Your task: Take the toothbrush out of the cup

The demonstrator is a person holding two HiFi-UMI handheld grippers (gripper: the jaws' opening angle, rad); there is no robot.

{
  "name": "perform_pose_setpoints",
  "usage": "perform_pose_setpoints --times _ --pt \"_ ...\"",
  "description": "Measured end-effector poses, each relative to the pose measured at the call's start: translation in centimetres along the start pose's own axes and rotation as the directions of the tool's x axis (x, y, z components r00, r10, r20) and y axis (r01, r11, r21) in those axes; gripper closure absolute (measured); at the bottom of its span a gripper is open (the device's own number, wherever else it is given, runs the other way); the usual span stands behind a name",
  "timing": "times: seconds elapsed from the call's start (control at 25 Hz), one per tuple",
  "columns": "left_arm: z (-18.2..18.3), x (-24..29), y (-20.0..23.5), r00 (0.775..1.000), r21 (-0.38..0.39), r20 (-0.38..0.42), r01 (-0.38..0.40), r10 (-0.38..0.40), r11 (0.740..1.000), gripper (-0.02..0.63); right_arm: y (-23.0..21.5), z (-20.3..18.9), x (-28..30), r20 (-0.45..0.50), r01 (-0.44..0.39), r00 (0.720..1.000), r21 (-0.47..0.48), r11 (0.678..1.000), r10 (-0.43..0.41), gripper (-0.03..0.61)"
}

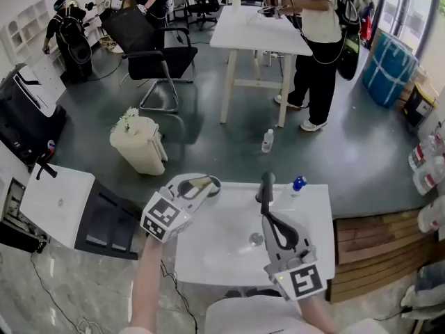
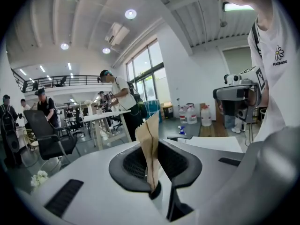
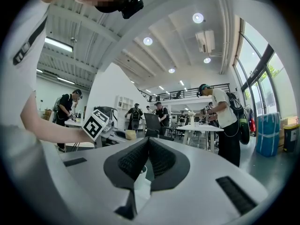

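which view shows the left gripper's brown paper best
Left gripper view: the brown paper stands large between the jaws. The head view shows it small; the right gripper view has only an unclear tan speck.

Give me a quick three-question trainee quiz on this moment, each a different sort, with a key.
1. True or false: the left gripper is clamped on a tan paper packet.
2. The right gripper has its jaws: A wide apart; B together; C round a bottle.
3. Fill in: the bottle by the far edge of the table has a ____ cap.
Key: 1 true; 2 B; 3 blue.
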State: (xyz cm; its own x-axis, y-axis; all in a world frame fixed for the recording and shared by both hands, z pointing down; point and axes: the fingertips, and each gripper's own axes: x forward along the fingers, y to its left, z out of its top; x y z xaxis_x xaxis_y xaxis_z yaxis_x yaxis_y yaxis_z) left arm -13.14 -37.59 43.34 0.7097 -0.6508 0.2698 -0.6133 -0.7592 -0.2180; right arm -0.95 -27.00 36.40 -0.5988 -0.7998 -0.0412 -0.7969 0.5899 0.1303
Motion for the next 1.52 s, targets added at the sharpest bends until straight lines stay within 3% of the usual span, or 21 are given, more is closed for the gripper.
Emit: perform_pose_setpoints --times 0.16,0.4,0.52,0.68,0.76,0.84,1.04,1.12,1.32,1.4,1.52 --pt "4.9 -1.1 -0.3 0.999 0.054 0.041 -0.005 0.003 0.999 0.552 0.4 1.0 0.4 0.020 -0.018 1.000 0.001 1.000 0.018 0.566" --pt "13.0 -4.1 -1.3 0.985 0.070 0.173 -0.021 0.009 0.997 0.552 1.1 2.7 1.1 0.062 -0.040 0.997 -0.002 0.999 0.041 0.566" --pt "17.6 -6.3 -1.8 0.957 0.075 0.282 -0.094 0.069 0.993 0.552 1.0 3.7 1.5 0.093 -0.045 0.995 -0.007 0.999 0.046 0.566" --pt "21.5 -8.6 -2.8 0.899 0.006 0.414 -0.159 0.142 0.987 0.554 0.4 5.0 1.8 0.136 -0.040 0.990 -0.019 0.999 0.042 0.566" --pt "22.8 -9.4 -3.1 0.860 -0.039 0.479 -0.182 0.178 0.983 0.554 0.1 5.8 2.0 0.164 -0.036 0.986 -0.025 0.999 0.040 0.566" --pt "23.7 -10.3 -3.2 0.802 -0.092 0.545 -0.232 0.244 0.968 0.554 -0.2 6.7 2.0 0.188 -0.034 0.981 -0.024 0.999 0.038 0.566" --pt "23.1 -13.1 -4.6 0.606 -0.243 0.657 -0.394 0.449 0.887 0.554 -0.7 8.0 1.5 0.236 -0.028 0.971 -0.016 0.999 0.031 0.566" --pt "22.2 -13.5 -5.5 0.549 -0.260 0.664 -0.467 0.508 0.845 0.555 -1.0 8.1 1.3 0.242 -0.032 0.970 -0.015 0.999 0.034 0.566" --pt "19.0 -14.9 -6.7 0.454 -0.311 0.589 -0.636 0.668 0.707 0.557 -1.6 7.5 0.8 0.225 -0.021 0.974 -0.016 1.000 0.024 0.566" --pt "17.6 -15.2 -6.5 0.430 -0.329 0.548 -0.678 0.718 0.657 0.557 -1.7 7.7 0.7 0.234 -0.022 0.972 -0.021 1.000 0.027 0.566" --pt "16.9 -15.6 -6.0 0.403 -0.337 0.526 -0.710 0.749 0.618 0.557 -2.1 8.1 0.4 0.248 -0.020 0.968 -0.013 1.000 0.023 0.566"
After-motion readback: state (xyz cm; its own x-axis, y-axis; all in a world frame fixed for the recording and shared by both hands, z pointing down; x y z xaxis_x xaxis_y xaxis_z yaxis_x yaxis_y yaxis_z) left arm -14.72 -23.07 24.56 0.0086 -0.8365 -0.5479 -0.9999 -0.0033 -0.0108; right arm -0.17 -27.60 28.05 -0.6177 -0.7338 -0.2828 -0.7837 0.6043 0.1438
